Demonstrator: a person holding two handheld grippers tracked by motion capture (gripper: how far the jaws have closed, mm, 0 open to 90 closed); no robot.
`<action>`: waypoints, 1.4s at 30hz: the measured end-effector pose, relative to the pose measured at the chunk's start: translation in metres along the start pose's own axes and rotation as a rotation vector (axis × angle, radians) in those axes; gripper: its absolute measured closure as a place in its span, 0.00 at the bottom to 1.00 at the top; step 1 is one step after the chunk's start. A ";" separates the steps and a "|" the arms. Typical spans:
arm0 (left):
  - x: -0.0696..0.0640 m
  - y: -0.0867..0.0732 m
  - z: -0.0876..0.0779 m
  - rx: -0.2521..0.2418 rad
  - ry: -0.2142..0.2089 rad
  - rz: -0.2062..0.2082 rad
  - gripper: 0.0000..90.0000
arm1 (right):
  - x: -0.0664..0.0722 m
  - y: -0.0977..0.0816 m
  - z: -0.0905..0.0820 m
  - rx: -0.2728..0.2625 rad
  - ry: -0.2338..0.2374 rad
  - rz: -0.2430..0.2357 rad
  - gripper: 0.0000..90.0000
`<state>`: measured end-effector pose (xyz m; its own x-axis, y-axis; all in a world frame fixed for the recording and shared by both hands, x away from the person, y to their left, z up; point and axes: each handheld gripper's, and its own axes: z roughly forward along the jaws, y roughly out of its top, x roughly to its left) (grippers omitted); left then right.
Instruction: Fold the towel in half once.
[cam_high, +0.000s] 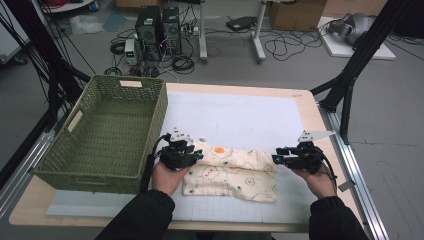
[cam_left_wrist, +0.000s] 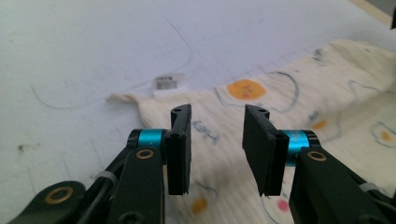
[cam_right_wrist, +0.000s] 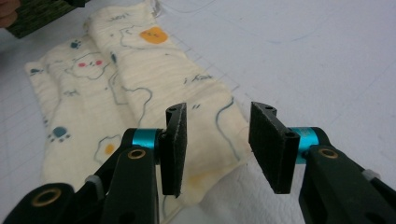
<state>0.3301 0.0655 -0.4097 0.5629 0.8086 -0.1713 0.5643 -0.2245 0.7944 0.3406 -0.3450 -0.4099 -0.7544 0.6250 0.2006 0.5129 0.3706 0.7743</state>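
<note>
left tool (cam_high: 197, 156) standing open, nothing between jaws; right tool (cam_high: 278, 159) same. folded printed cloth (cam_high: 235, 172) lying on tabletop (cam_high: 305, 107) between tools, under both tips. judging next fold: pinching matching corners, lifting evenly, keeping edges aligned.

The cream printed garment (cam_high: 232, 172) looked like soft crinkled cotton, matt, with fine ribbing and a small white paper-like label (cam_left_wrist: 169, 83) at its far edge. Under it lay a white matt work mat (cam_high: 240, 117), smooth but scuffed with faint pen lines. The light wooden tabletop (cam_high: 310, 107) had a smooth, dull finish. At the left, the green woven basket (cam_high: 107, 132) showed a rough wicker texture. The left gripper (cam_left_wrist: 217, 140) and right gripper (cam_right_wrist: 218, 144) bore matt black plastic arms, grainy black pads, glossy blue metal collars and brass-coloured rivets.
</note>
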 end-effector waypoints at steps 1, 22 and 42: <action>0.000 0.000 0.000 0.000 0.000 0.000 0.70 | -0.002 0.001 0.004 0.002 0.001 0.009 0.63; 0.017 0.000 0.028 -0.011 0.095 -0.045 1.00 | -0.006 0.000 0.033 0.064 0.045 -0.020 0.98; -0.005 -0.018 -0.016 -0.108 0.024 0.012 0.99 | 0.034 -0.007 -0.013 -0.042 0.137 -0.108 0.99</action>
<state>0.3074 0.0744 -0.4140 0.5540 0.8193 -0.1480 0.4881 -0.1756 0.8550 0.3064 -0.3348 -0.4008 -0.8544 0.4825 0.1928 0.4106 0.3996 0.8196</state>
